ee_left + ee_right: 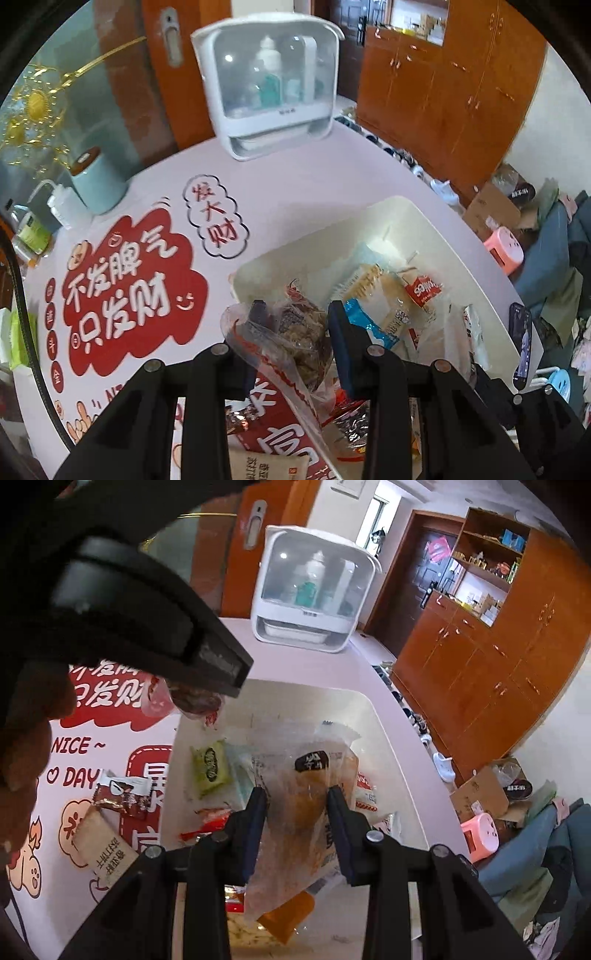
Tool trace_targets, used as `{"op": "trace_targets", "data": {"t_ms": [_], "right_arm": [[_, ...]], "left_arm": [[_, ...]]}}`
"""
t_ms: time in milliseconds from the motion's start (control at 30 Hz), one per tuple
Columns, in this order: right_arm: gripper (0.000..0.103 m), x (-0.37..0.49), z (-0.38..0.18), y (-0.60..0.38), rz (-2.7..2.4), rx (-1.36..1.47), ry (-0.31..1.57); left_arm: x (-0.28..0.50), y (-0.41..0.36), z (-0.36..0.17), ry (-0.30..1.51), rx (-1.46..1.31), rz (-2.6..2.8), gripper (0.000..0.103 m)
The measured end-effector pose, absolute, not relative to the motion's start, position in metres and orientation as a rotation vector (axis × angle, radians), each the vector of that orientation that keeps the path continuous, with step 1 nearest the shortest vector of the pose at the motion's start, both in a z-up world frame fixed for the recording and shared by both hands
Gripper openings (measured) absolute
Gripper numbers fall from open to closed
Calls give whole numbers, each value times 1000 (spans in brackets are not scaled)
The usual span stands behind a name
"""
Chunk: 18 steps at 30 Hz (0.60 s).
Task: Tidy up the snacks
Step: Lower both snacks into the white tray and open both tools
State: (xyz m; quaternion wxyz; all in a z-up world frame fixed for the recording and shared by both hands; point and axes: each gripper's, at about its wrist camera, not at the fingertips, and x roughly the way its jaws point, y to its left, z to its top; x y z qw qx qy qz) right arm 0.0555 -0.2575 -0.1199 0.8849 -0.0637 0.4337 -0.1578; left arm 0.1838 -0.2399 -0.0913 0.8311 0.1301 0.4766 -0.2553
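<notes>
My left gripper [297, 317] is shut on a clear packet of brown meat floss cake [301, 332] and holds it over the near left rim of the white snack bin [424, 218]. The bin holds several wrapped snacks, among them a blue packet [364, 321] and a red and white packet [423, 291]. My right gripper [297, 797] is shut on a clear packet with an orange-brown snack [310, 812] and holds it above the same bin [373, 716]. The left gripper's body [147, 620] crosses the upper left of the right wrist view.
Loose snacks lie on the table left of the bin: a brown packet [120, 797] and a beige packet [101, 845]. A white cosmetics case [269, 85] stands at the table's far edge. A mint canister [98, 181] and a squeeze bottle [64, 206] stand at the left. A phone [521, 343] lies right of the bin.
</notes>
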Motion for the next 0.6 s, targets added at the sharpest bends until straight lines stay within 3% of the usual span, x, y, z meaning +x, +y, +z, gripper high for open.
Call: {"op": "trace_targets", "data": {"t_ms": [600], "right_arm": [[35,71,-130,-276,-295,-87,942]], "left_arm": [[202,-253,-116,1041,322,-598,33]]}}
